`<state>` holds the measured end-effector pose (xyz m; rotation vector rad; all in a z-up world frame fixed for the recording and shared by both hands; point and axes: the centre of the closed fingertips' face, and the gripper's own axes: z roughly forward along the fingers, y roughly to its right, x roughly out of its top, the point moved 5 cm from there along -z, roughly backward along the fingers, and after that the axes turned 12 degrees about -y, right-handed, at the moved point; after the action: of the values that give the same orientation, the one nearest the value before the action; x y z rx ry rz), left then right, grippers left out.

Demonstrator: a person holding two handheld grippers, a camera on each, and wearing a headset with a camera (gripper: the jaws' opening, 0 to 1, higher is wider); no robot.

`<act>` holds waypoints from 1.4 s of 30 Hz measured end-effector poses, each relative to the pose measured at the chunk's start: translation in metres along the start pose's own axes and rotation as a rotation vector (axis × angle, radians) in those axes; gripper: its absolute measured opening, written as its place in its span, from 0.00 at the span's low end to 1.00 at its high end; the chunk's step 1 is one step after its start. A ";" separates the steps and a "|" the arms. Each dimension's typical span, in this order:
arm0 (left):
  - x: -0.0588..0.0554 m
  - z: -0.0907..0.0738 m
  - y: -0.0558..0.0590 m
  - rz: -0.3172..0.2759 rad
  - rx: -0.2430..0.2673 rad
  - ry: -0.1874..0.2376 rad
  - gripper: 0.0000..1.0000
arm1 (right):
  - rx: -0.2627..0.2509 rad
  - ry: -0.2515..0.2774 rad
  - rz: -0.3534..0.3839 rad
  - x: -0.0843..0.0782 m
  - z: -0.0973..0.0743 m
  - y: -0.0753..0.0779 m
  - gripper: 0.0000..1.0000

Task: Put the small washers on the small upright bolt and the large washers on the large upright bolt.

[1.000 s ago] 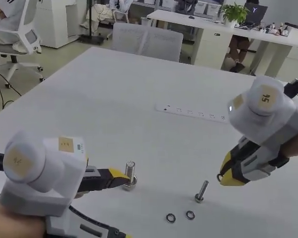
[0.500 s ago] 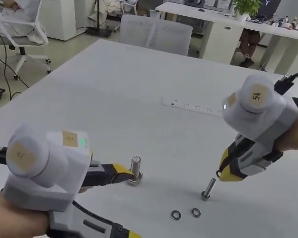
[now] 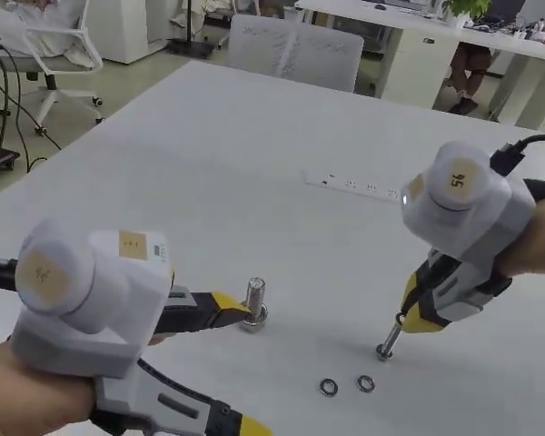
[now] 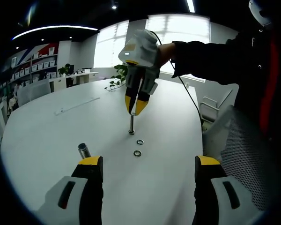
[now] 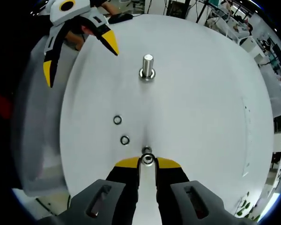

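Small washer [image 5: 148,159] pinched between nearly closed jaw tips of right gripper [image 5: 147,165], at top end of small bolt [image 3: 387,342]. Whether washer sat over bolt tip: could not be determined. Small bolt appeared tilted in head view, base on table [image 3: 209,163]. Two loose washers [image 3: 328,387] lay flat near bolt base, apart from each other. Large bolt [image 3: 255,302] stood upright, just beside one jaw of left gripper [image 4: 149,161]. Left jaws spread wide, holding nothing. Collar at large bolt base too small to identify.
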<state>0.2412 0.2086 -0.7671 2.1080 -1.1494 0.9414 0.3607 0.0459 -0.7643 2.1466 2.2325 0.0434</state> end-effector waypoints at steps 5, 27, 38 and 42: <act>-0.001 0.000 0.000 -0.003 0.001 0.000 0.80 | 0.004 -0.004 -0.004 0.002 0.002 0.000 0.13; -0.002 -0.001 -0.001 -0.010 0.004 -0.001 0.80 | 0.032 -0.035 -0.005 0.005 0.031 0.001 0.13; -0.003 0.000 -0.003 -0.017 0.007 -0.004 0.80 | 0.052 -0.050 0.003 0.002 0.053 0.004 0.13; -0.003 0.000 -0.003 -0.019 0.007 -0.005 0.80 | 0.052 -0.050 0.000 0.002 0.056 0.005 0.13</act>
<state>0.2428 0.2110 -0.7697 2.1239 -1.1280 0.9333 0.3684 0.0472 -0.8200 2.1480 2.2309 -0.0687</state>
